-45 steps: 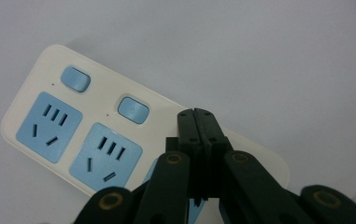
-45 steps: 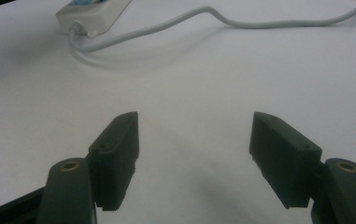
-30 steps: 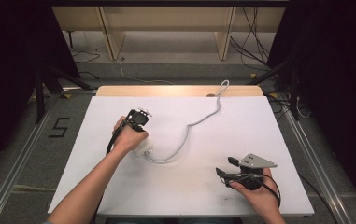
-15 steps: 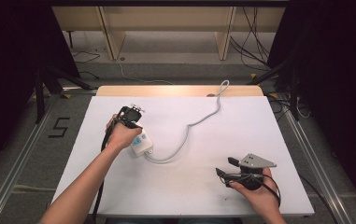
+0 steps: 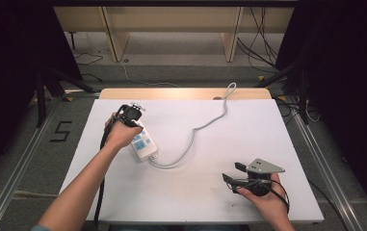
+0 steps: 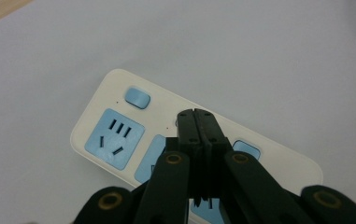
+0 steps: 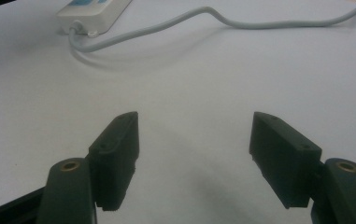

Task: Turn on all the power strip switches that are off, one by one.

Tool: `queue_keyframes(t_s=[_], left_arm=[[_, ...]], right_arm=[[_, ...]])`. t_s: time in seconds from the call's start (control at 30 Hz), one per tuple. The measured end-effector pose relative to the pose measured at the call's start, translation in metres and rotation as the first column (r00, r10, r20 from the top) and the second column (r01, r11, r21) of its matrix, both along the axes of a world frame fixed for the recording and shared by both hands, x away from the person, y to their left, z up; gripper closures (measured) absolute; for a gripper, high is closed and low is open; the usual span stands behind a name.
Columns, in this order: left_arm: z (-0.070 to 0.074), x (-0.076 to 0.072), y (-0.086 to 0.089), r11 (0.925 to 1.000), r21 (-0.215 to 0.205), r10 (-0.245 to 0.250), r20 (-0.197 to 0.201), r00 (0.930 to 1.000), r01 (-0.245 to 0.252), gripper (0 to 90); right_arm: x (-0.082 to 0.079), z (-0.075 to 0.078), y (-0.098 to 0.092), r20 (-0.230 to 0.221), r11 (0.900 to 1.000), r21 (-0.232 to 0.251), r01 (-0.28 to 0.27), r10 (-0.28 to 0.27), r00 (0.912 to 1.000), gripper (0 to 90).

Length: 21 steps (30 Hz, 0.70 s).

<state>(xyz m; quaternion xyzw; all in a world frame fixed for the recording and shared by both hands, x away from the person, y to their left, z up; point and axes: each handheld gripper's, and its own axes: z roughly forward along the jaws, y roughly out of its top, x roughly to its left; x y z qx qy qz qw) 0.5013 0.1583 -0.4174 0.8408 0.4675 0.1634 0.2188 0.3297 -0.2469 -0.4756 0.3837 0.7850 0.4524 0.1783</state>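
The smooth white plastic power strip [image 6: 119, 116] with blue sockets lies beneath the clenched, empty left gripper [image 6: 196, 114]; well apart from the strip, the right gripper [image 7: 194, 154] rests released.

Grey floor [image 5: 22, 144], wooden shelving [image 5: 171, 24] behind

1 power strip [image 5: 142, 143], white w/ blue faces. On it, left gripper view: 1 full socket face [image 6: 114, 138] plus parts of 2 more behind the jaws; 2 blue buttons [image 6: 137, 98]. 1 grey cord [image 5: 198, 129] off the strip. 2 grippers: left gripper [image 5: 131, 114], right gripper [image 5: 232, 172]. 2 hands: left hand [image 5: 120, 134], right hand [image 5: 263, 199]. 1 white table [image 5: 248, 130]. 1 floor mark "5" [image 5: 60, 131].
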Motion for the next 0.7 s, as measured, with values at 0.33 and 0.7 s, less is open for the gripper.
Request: queue_keyframes(t_s=[0.33,0.7], left_arm=[[0.006,0.010,0.006,0.9998,0.007,0.021,0.001,0.9998,-0.021,89.6],[0.007,0.017,0.012,0.9994,0.011,0.033,0.001,0.9995,-0.033,89.6]], right_arm=[[0.000,0.000,0.000,-0.001,1.000,0.003,0.000,0.000,1.0000,34.2],[0.000,-0.001,0.000,-0.002,1.000,0.005,-0.003,0.003,1.0000,34.2]])
